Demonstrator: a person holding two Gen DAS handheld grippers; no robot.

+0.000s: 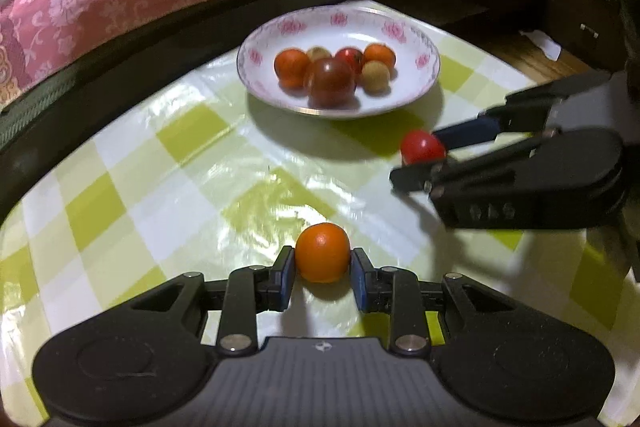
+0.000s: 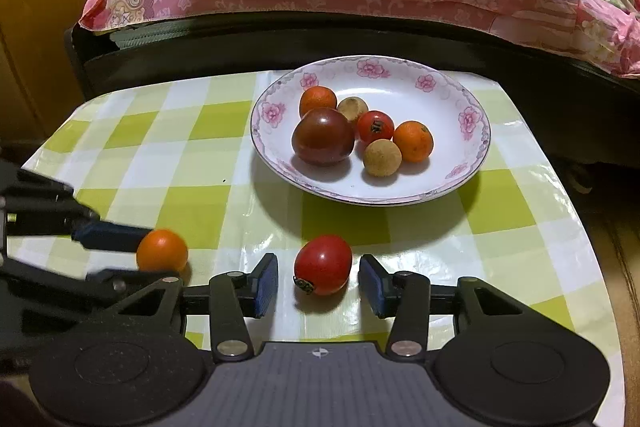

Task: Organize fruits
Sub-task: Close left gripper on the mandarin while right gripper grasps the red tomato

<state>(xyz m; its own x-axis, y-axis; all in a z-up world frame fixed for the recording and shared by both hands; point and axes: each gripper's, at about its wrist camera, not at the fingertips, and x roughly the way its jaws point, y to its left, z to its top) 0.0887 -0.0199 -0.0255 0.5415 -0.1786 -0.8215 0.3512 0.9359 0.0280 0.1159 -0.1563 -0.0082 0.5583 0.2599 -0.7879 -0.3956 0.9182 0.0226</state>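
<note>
**Fruit pickup with both tools at once**

Fruits are nearly all gathered: the plate (image 2: pixel 460 163) ahead of both tools is already carrying six of them, and only two are lying loose on the checked worktop (image 2: pixel 208 155). I am taking one with each tool so that both can go to the plate together.

My left tool (image 1: pixel 323 263) is closing narrowly around the small orange (image 1: pixel 322 257). The fruit is sitting right between the blue pads (image 1: pixel 286 273); the left pad seems to be touching its skin, the right one is just beside it, so I am not counting this as a firm grip yet. I am keeping the tool low and level with the worktop so the pads meet the orange at its widest part rather than sliding over the top.

My right tool (image 2: pixel 319 281) is standing wide, with the red tomato (image 2: pixel 322 270) centred between its fingers and a clear gap on each side. The tomato is lying on its side, stem end turned toward me and to the left, so I am judging that it may roll once a pad nudges it; an even squeeze from both sides should be holding it in place.

Both tools are working close beside each other, the left one just off my right tool's left shoulder, so I am thinking that lifting straight up before moving forward to the plate would be keeping them from knocking together. Open white space at the plate's right half looks like the easier spot for setting the fruits down.
</note>
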